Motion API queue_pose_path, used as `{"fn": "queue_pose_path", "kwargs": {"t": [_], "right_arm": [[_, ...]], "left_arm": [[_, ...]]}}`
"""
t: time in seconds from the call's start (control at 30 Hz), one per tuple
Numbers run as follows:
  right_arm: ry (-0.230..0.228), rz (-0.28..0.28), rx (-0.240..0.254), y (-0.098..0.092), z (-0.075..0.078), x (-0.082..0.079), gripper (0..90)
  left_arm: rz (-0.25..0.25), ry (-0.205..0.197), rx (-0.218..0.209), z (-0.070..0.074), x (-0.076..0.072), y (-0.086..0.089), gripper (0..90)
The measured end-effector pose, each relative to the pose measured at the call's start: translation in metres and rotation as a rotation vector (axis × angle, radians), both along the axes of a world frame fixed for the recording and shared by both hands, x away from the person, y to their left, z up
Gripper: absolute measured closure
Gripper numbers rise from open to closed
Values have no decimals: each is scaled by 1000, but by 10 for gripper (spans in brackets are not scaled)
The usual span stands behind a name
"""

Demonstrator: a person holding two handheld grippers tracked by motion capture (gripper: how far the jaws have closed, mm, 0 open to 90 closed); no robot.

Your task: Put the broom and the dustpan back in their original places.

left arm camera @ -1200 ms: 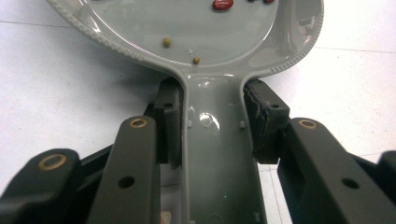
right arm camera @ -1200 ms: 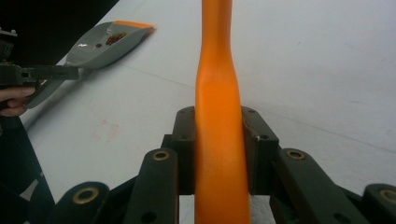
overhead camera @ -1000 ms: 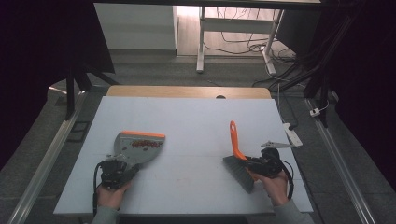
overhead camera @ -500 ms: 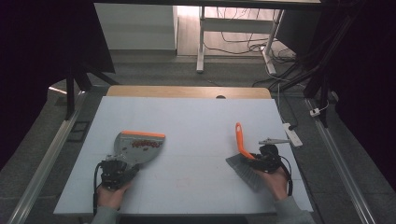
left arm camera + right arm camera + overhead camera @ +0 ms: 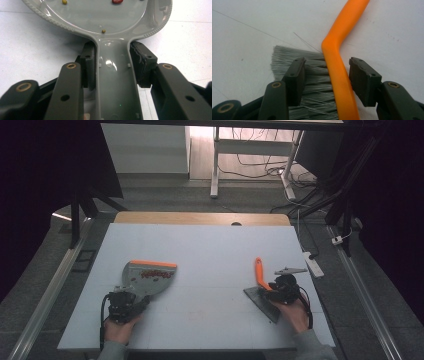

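On the left of the desk [image 5: 210, 245] lies a grey dustpan [image 5: 148, 276] with an orange front lip, its handle pointing back toward the person. Small reddish bits lie in its tray; in the high view they blur into one streak, and the left gripper view shows a red piece and two yellowish ones, the tray itself cut off by the top edge. The left gripper [image 5: 112, 65] has the dustpan's handle between its jaws, which have just been easing apart: the left pad lies against the handle's edge, while a thin gap shows beside the right one, so the grip looks slack. The hand [image 5: 120, 330] below it is partly cut off at the bottom of the high view.

On the right rests a brush [image 5: 337, 72] with an orange handle and grey bristles, lying flat on the desk. The right gripper [image 5: 327, 75] straddles the handle with its jaws just spread wide; neither pad touches it. In the high view, the gripper and hand hide part of the brush.
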State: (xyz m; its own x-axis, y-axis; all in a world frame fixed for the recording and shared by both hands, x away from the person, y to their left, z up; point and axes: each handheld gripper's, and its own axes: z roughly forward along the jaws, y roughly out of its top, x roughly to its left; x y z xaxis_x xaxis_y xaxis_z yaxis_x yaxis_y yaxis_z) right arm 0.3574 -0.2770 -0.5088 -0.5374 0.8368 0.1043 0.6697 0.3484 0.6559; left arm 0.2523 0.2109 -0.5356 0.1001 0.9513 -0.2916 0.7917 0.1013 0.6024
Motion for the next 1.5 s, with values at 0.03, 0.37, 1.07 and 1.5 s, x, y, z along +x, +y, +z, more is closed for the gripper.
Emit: {"fn": "queue_pose_path", "kwargs": {"t": [0.03, 0.37, 1.07, 1.5], "right_arm": [[-6, 2, -2, 0, 1, 0, 472], [-95, 54, 18, 0, 12, -10, 484], [-150, 231, 66, 11, 20, -23, 496], [-205, 302, 49, 14, 18, -33, 494]], "left_arm": [[3, -3, 0, 0, 0, 0, 560], [-14, -43, 8, 6, -5, 3, 412], [-191, -169, 60, 35, -17, 7, 373], [-345, -180, 67, 36, 4, 0, 379]]}}
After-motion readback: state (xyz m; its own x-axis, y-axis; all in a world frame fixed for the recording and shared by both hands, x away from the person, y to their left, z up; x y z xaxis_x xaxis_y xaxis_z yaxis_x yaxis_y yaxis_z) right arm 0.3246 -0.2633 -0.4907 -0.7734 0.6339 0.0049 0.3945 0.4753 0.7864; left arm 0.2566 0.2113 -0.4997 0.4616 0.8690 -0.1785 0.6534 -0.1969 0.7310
